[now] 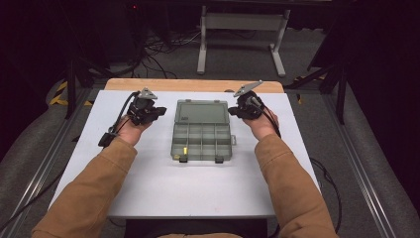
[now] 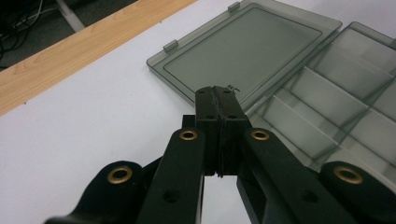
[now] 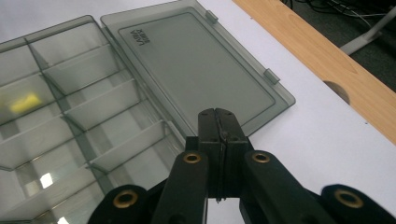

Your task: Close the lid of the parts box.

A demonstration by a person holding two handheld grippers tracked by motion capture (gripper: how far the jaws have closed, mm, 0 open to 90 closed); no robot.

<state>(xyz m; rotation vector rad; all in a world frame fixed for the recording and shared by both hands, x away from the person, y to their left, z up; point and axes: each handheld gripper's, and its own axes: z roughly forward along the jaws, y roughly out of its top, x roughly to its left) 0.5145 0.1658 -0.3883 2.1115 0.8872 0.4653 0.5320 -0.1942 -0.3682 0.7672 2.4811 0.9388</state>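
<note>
box (image 1: 202, 130): smoky see-through plastic, smooth, glossy, glare on its dividers. lid (image 2: 243, 51) same plastic, flatter sheen. table (image 1: 163, 188) top matt white, smooth; far edge bare pale wood (image 2: 70, 56), visible grain. grippers' jaws matt black plastic with brass-coloured rings. sleeves (image 1: 89, 193) tan cloth, matt. floor grey carpet, rough.

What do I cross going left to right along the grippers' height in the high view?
Left gripper, jaws shut → open compartment box, its lid laid flat on the far side → right gripper, jaws shut. All are over the white table.
</note>
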